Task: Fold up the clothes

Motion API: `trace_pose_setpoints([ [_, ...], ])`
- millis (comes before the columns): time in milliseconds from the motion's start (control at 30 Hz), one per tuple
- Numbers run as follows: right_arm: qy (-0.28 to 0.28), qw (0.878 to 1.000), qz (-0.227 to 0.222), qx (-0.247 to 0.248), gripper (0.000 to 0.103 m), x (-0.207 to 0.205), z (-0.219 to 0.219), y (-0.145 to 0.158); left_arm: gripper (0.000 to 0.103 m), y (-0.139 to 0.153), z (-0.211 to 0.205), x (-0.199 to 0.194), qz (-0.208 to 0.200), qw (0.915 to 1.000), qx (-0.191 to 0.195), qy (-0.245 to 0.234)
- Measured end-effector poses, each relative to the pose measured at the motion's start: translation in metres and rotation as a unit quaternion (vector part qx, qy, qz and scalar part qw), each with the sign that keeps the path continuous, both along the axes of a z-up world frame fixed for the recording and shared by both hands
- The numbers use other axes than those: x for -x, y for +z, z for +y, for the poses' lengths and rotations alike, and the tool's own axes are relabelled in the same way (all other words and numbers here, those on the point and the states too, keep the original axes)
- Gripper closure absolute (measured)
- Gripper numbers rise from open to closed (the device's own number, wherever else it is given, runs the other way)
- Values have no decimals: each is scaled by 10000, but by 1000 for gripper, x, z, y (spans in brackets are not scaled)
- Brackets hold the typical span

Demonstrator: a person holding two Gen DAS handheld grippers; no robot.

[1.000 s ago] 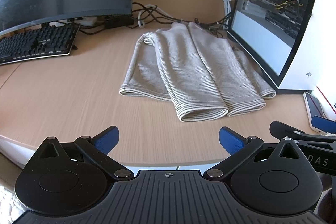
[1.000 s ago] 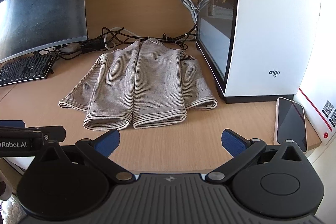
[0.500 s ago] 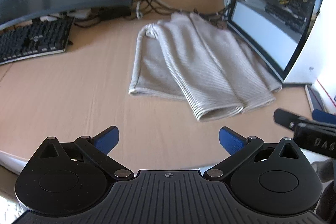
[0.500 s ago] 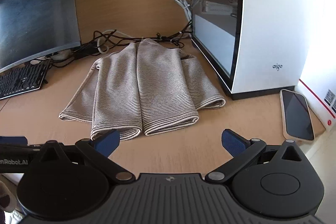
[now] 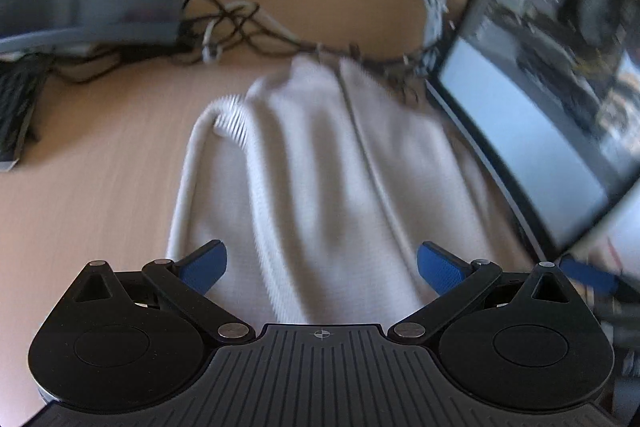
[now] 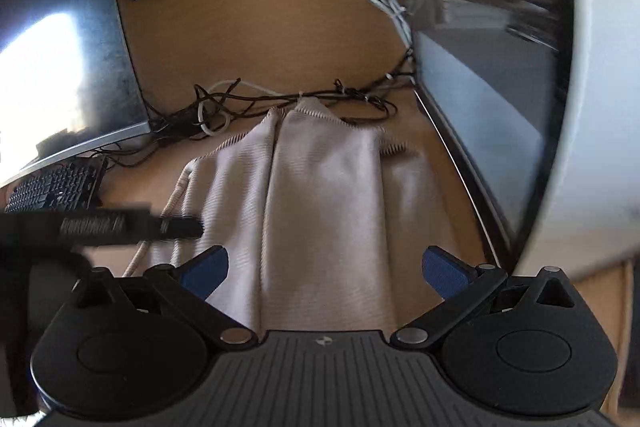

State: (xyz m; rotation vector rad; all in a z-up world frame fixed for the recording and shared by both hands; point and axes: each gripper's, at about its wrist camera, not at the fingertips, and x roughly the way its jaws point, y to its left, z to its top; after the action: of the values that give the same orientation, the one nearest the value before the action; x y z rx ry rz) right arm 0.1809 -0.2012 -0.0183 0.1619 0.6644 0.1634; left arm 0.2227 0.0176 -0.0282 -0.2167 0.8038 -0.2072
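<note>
A pale grey ribbed knit garment (image 6: pixel 320 211) lies flat on the light wooden worktop (image 5: pixel 88 187), folded lengthwise into long panels that run from the near edge toward the back, where its collar end meets a tangle of black and white cables (image 6: pixel 224 103). The left tongs (image 5: pixel 322 267) hang just above the garment's near end, their blue-padded fingers (image 5: pixel 202 265) spread wide with the cloth showing between them and nothing gripped. The right tongs (image 6: pixel 324 269) hover over the same near end, likewise wide apart and empty; whether either touches the fabric cannot be told. In the right wrist view the left tool's black arm reaches in from the left across the garment's left edge. A dark curved monitor (image 6: pixel 60 39) and black keyboard (image 6: pixel 56 187) stand toward the worktop's back left, and a white computer case with a glass side panel (image 6: pixel 592 67) stands along its right edge. The left wrist view is blurred.
</note>
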Motion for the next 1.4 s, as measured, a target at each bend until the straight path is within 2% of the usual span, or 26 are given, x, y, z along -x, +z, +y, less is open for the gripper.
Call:
trace_pose_setpoints([
  [133, 401, 9991, 137, -89, 0, -34, 0, -19, 0, -12, 1, -39, 94, 9994, 152, 295],
  [200, 485, 9985, 242, 16, 0, -47, 4, -31, 0, -20, 0, -47, 243, 9989, 19, 396],
  [267, 565, 9965, 601, -109, 0, -61, 6, -45, 0, -31, -1, -50, 466, 9978, -126, 450],
  [300, 613, 9950, 750, -229, 0, -65, 7, -50, 0, -35, 0, -49, 473, 9978, -170, 427],
  [367, 656, 9950, 700, -294, 0, -63, 9, -52, 0, -39, -7, -44, 328, 9981, -495, 177],
  [467, 369, 9946, 823, -509, 0, -60, 16, -50, 0, -42, -13, -32, 323, 9946, -983, -60],
  [533, 248, 9932, 923, -661, 0, -57, 23, -48, 0, -41, -4, -19, 385, 9941, -1011, -107],
  [667, 805, 9879, 1116, -713, 0, -39, 49, -47, 0, -37, 23, 14, 579, 9935, -973, -143],
  [767, 1242, 9823, 1190, -743, 0, -13, 73, -44, 0, -34, 56, 48, 777, 9929, -843, -328],
  [833, 1335, 9802, 1215, -818, 0, 4, 83, -42, 1, -29, 79, 67, 935, 9931, -512, -490],
  [867, 1263, 9805, 1211, -890, 0, 11, 85, -41, 4, -26, 93, 74, 990, 9933, -263, -536],
  [933, 1062, 9827, 1161, -981, 0, 24, 89, -42, 18, -23, 116, 81, 1006, 9923, 306, -657],
  [1033, 734, 9868, 1075, -959, 0, 40, 96, -42, 16, -28, 127, 72, 1043, 9882, 743, -844],
  [1167, 507, 9912, 1067, -604, 0, 45, 110, -42, 16, -34, 108, 49, 956, 9854, 816, -1146],
  [1267, 508, 9907, 1175, -459, 0, 44, 114, -40, 47, -33, 90, 30, 1063, 9822, 988, -1189],
  [1300, 533, 9900, 1234, -428, 0, 42, 114, -38, 75, -32, 87, 25, 1081, 9827, 988, -1132],
  [1333, 566, 9890, 1304, -421, 2, 40, 111, -37, 90, -28, 87, 20, 1037, 9851, 938, -1001],
  [1400, 644, 9875, 1405, -312, 4, 36, 108, -36, 91, -8, 114, 16, 644, 9898, 1193, -428],
])
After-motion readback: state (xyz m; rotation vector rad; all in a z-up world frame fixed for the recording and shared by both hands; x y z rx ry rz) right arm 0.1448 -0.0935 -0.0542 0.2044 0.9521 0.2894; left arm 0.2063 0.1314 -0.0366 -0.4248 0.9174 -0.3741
